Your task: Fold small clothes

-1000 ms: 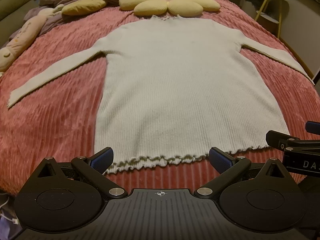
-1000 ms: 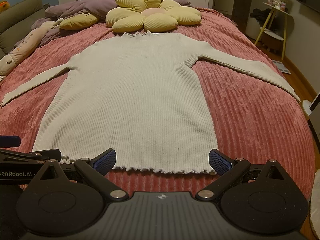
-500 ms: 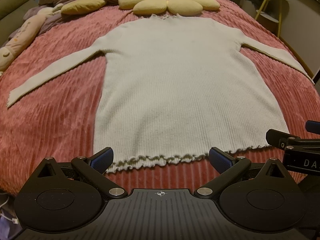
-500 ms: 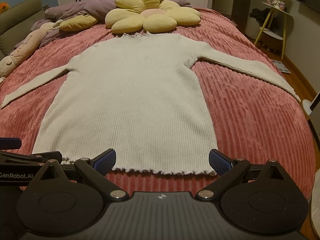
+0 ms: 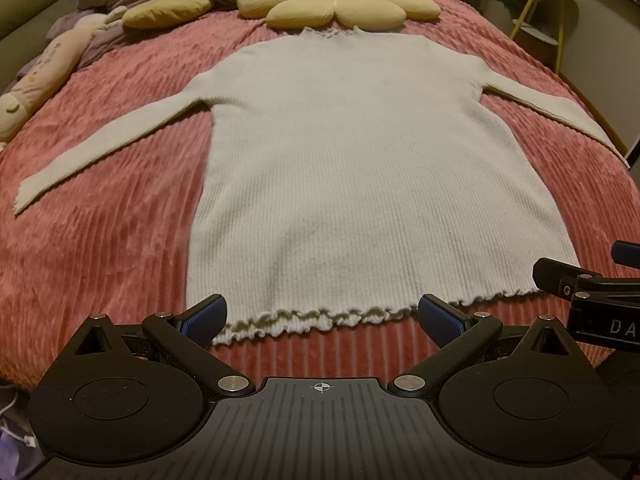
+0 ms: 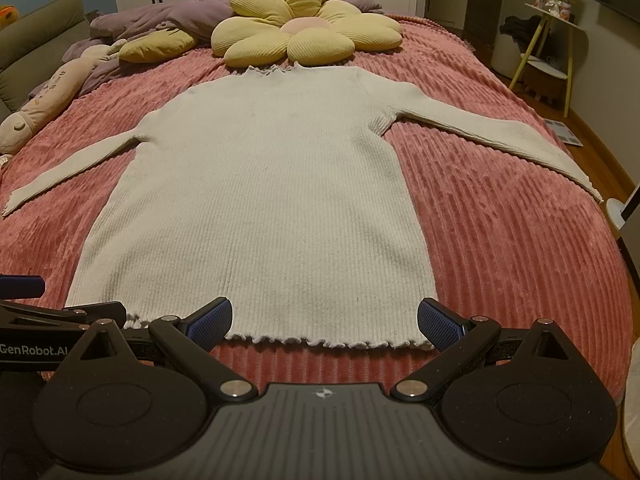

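Observation:
A cream ribbed long-sleeved sweater (image 5: 360, 168) (image 6: 256, 208) lies flat on the pink bedspread, sleeves spread out to both sides, frilled hem toward me. My left gripper (image 5: 322, 314) hovers open just short of the hem's left half, nothing between its blue pads. My right gripper (image 6: 325, 318) is open too, in front of the hem's right half. Each gripper shows at the edge of the other's view: the right gripper (image 5: 592, 292) at the hem's right corner, the left gripper (image 6: 60, 316) at its left corner.
A yellow flower cushion (image 5: 340, 0) (image 6: 304, 32) lies beyond the collar. A purple duvet (image 6: 160, 20), a yellow pillow (image 5: 166, 8) and a long plush toy (image 5: 44, 76) sit at the far left. A yellow-legged side table (image 6: 556, 40) stands off the bed's right side.
Both grippers have inched forward toward the hem and stay open. The sweater has not moved.

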`<act>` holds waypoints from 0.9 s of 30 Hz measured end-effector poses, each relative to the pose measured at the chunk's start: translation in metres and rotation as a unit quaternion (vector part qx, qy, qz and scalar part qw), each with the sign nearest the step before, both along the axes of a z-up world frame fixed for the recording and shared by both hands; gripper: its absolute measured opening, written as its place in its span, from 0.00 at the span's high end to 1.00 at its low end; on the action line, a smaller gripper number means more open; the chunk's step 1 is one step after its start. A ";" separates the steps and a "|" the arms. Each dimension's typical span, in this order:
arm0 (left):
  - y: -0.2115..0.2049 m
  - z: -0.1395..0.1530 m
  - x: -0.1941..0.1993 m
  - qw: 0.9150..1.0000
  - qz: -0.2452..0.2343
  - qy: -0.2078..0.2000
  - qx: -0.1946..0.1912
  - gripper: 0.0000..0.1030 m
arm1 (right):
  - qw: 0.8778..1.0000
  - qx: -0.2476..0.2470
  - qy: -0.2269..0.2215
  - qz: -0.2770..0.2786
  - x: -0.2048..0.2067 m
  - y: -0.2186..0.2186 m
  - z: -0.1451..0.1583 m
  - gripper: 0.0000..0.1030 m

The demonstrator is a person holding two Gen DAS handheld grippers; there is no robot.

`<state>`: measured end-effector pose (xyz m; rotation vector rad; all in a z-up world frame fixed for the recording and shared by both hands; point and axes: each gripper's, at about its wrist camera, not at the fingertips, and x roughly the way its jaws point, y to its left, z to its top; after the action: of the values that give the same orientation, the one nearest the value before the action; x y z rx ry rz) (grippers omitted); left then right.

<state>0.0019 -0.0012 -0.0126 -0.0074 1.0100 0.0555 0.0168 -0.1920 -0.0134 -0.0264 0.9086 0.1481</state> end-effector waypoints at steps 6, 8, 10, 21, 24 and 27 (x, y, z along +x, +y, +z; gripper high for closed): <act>0.000 0.000 0.000 1.000 0.000 0.000 0.000 0.00 | 1.000 0.006 0.000 0.000 -0.001 0.001 -0.001 0.04; 0.000 0.000 0.000 1.000 0.000 0.001 0.000 0.00 | 1.000 0.006 -0.001 0.000 -0.002 0.000 -0.001 0.04; 0.000 0.000 0.000 1.000 0.000 0.003 0.000 0.00 | 1.000 0.008 0.000 -0.001 -0.002 -0.001 -0.001 0.04; -0.002 -0.002 0.000 1.000 0.000 0.006 -0.001 0.00 | 1.000 0.011 0.003 -0.006 -0.002 -0.004 -0.004 0.04; -0.002 -0.002 0.000 1.000 0.000 0.006 0.000 0.00 | 1.000 0.011 0.005 -0.005 -0.001 -0.005 -0.005 0.04; -0.002 -0.002 0.000 1.000 0.001 0.006 0.000 0.00 | 1.000 0.012 0.004 -0.005 -0.001 -0.005 -0.005 0.04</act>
<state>0.0022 -0.0036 -0.0146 -0.0076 1.0215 0.0568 0.0154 -0.1970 -0.0189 0.0004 0.9157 0.1490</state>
